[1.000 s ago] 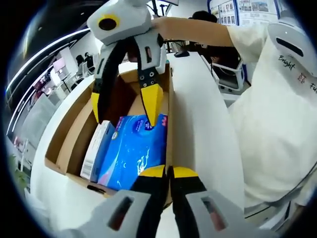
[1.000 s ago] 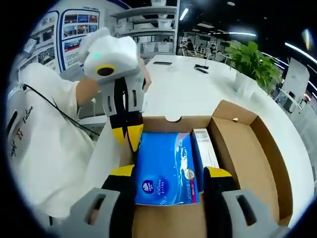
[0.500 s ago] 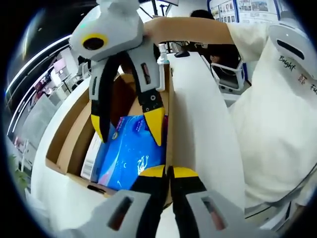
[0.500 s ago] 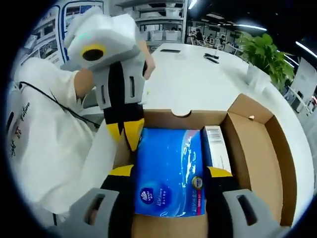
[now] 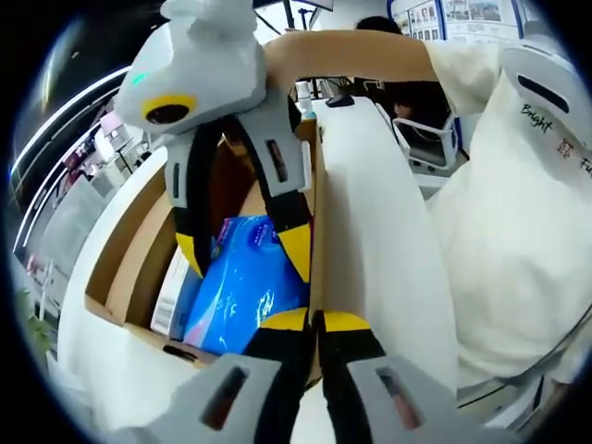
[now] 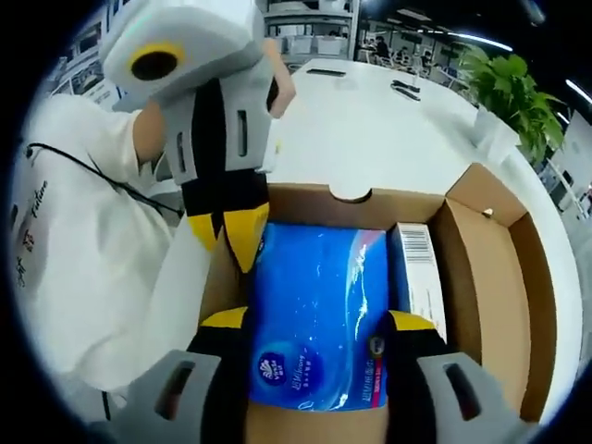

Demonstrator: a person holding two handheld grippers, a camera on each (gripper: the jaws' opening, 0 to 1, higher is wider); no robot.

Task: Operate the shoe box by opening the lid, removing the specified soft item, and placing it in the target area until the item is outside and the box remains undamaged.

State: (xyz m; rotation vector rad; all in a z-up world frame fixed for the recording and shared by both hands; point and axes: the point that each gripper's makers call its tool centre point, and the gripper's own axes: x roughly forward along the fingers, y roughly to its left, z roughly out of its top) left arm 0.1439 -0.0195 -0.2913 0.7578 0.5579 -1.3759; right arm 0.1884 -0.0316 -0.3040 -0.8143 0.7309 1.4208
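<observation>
The open brown shoe box [image 6: 481, 277] lies on a white table. Inside it is a blue soft tissue pack [image 6: 319, 305], beside a slim white carton [image 6: 418, 277]. My right gripper [image 6: 316, 321] is open, with one jaw on each side of the pack. In the left gripper view it reaches down from above as the right gripper [image 5: 242, 252], straddling the blue pack [image 5: 236, 296]. My left gripper [image 5: 316, 321] is shut on the box's side wall, where the white lid [image 5: 370, 231] folds away. The left gripper [image 6: 231, 239] sits at the box's left wall.
The white table [image 6: 370, 129] stretches beyond the box, and a green plant [image 6: 504, 88] stands at its far right. A person in a white shirt [image 5: 518, 231] stands close beside the box. An office with desks lies behind.
My right gripper has lowered further into the box, so its jaws now reach lower along the sides of the blue pack. The left gripper has stayed clamped in place.
</observation>
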